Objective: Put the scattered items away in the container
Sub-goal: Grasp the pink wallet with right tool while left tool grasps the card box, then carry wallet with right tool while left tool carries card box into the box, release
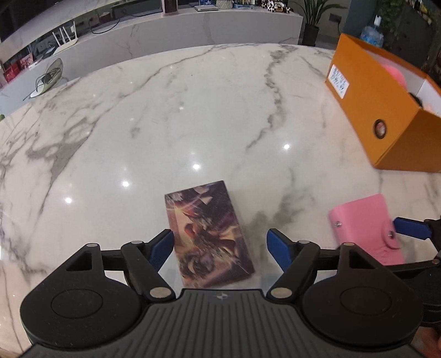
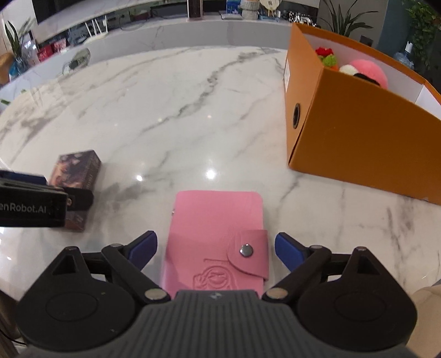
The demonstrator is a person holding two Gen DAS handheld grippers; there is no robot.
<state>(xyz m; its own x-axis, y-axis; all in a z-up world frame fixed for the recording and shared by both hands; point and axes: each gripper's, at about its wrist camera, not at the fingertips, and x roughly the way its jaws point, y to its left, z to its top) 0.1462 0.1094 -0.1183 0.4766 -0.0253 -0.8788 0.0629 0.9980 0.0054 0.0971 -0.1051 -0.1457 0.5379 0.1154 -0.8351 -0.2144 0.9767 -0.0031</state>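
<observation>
A dark picture-printed card box [image 1: 209,234] lies flat on the marble table [image 1: 193,110]. My left gripper [image 1: 220,237] is open and straddles the box's near half, with a gap at the right pad. A pink snap-button wallet [image 2: 215,234] lies flat between the fingers of my open right gripper [image 2: 215,237], and neither pad touches it. The wallet [image 1: 363,225] also shows at the right of the left wrist view, and the card box [image 2: 77,170] at the left of the right wrist view. The orange cardboard box [image 2: 358,137] stands open-topped at the far right.
Inside the orange box [image 1: 386,110] are a pink fluffy ball [image 2: 369,70] and red and green knitted pieces [image 2: 326,56]. A white marble counter [image 2: 193,33] runs behind the table, with potted plants [image 1: 312,16] and a water bottle [image 1: 372,33] beyond.
</observation>
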